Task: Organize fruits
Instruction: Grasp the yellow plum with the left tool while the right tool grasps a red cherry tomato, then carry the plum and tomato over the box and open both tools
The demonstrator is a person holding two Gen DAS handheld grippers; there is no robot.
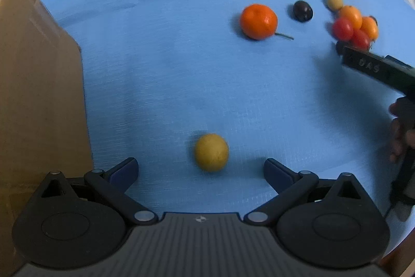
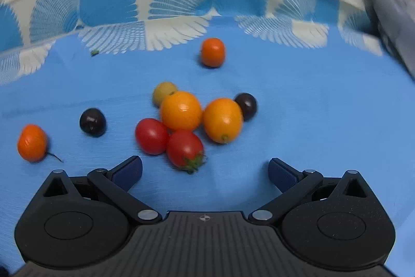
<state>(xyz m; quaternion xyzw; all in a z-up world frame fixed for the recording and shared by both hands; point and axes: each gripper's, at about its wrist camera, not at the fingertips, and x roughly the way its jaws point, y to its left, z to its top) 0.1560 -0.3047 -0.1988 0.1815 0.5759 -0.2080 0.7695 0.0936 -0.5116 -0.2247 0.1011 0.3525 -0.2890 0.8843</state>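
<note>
At the far left of the blue table (image 1: 181, 69) stands a brown cardboard box (image 1: 39, 95), its top and its interior cut off by the frame edge, so whether it is the intended container cannot be told. Just ahead of the left claw (image 1: 201, 170), which is spread wide and holds nothing, lies a single yellow fruit (image 1: 211, 152), centred between the two fingers and apart from both; it is near round, so no long axis constrains the approach. The left claw is by judgement the nearer one for this piece, and a short forward advance would bracket it. Farther right lie an orange fruit with a stem (image 1: 258, 21) and a dark fruit (image 1: 302, 11), well apart from each other. At the right, the right claw (image 2: 205, 170) is also spread wide and empty, facing a cluster of red tomatoes (image 2: 184, 148) and orange fruits (image 2: 223, 120) that touch one another; the nearest tomato lies slightly left of the claw's centre line, calyx toward the claw. Motion blur softens the cluster, and a second dark fruit (image 2: 246, 105) is partly hidden behind it.
</note>
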